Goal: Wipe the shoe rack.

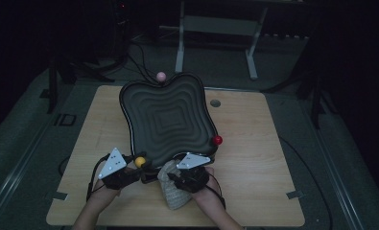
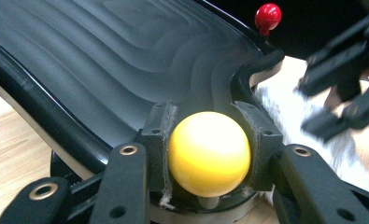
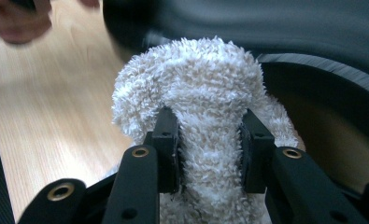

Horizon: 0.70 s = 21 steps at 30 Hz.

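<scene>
- We hold the left gripper (image 1: 140,168) near the table's (image 1: 254,158) front edge, left of centre; forearm comes in from the bottom edge, grey plate on top, jaws pointing right twd the tray
- Its jaws are clamped on the yellow ball knob (image 2: 209,153), one pad each side, partly closed; the knob sits at the tray's front-left corner
- The black ridged tray (image 1: 168,117) is tipped up, far edge higher, resting mid-table; red ball knob (image 1: 217,140) at its front-right corner, pink ball knob (image 1: 161,76) at the far edge
- Our right gripper (image 1: 173,176) is just beside the left one, at the tray's front edge, wrist low over the table's front edge
- Its jaws pinch a white fluffy cloth (image 3: 205,112) tight, nearly closed; the cloth bulges above the pads & touches the tray's front rim, rest of it trailing on the table twd the front edge
</scene>
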{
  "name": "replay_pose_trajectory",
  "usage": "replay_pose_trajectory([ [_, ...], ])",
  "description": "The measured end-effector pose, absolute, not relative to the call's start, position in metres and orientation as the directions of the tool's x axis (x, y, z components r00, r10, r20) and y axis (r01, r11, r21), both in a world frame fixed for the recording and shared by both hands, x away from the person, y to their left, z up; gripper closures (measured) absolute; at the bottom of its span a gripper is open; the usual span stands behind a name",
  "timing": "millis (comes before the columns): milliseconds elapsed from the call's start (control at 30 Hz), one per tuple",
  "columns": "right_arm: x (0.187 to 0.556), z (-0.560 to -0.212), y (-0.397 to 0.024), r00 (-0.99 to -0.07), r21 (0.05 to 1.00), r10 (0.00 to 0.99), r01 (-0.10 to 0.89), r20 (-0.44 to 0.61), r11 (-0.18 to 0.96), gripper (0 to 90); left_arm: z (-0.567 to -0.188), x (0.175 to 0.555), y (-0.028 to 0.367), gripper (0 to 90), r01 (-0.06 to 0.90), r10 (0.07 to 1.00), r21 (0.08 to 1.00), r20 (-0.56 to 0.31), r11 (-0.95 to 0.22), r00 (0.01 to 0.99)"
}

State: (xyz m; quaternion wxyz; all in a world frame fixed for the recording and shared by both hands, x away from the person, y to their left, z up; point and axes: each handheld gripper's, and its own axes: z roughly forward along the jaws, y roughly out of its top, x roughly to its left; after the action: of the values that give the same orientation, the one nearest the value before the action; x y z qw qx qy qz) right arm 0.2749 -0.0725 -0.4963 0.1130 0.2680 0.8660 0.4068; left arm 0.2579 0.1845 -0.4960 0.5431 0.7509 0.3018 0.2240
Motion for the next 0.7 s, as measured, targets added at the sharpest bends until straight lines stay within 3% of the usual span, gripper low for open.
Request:
replay_pose_trajectory([
  [200, 0.266, -0.484, -0.065, -0.852, 0.778, 0.524, 0.333, 0.006, 0.532, 65.7, -0.496, 0.258, 0.185, 59.7, 0.212, 0.698, 0.951, 0.005, -0.224, 0.716],
  [700, 0.261, -0.494, -0.047, -0.874, 0.765, 0.485, 0.325, 0.018, 0.556, 66.0, -0.496, 0.258, 0.184, 59.7, 0.212, 0.699, 0.950, 0.008, -0.228, 0.715],
])
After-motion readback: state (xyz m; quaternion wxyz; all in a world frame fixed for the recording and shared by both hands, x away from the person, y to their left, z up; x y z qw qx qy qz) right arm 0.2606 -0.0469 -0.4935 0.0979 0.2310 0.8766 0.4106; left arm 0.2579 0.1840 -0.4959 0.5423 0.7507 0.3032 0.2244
